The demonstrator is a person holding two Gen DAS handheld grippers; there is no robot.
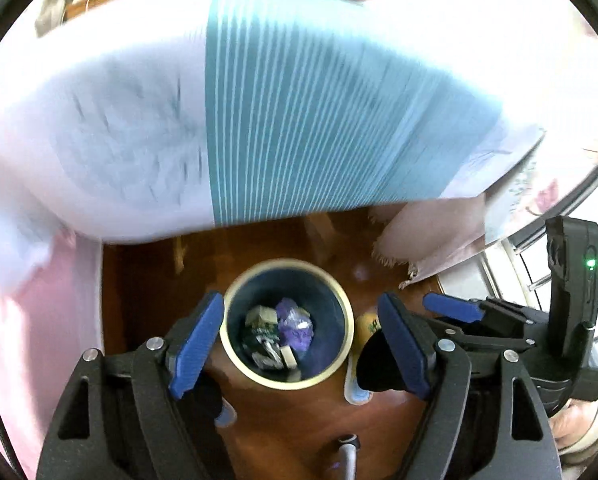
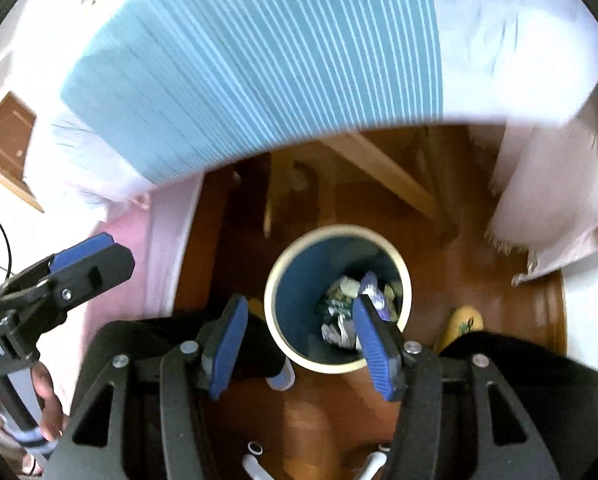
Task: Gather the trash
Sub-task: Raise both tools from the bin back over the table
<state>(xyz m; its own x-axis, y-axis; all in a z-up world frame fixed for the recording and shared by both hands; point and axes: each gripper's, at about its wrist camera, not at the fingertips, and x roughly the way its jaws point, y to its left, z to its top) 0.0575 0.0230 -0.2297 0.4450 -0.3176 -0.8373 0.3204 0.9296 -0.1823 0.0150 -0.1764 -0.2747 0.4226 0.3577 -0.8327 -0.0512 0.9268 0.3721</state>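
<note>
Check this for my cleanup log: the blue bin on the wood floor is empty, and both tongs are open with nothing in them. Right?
Not empty. The left wrist view shows crumpled trash at the bottom of the blue bin. The rest holds: left tongs and right tongs are open, holding nothing.

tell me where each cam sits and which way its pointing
Left wrist: on the left gripper, looking steeply down into the bin on the wood floor; its own open blue fingers and the right gripper show.
Right wrist: on the right gripper, also looking down at the bin; the left gripper and a hand show.
Shared: bin, trash inside, striped bedspread.
</note>
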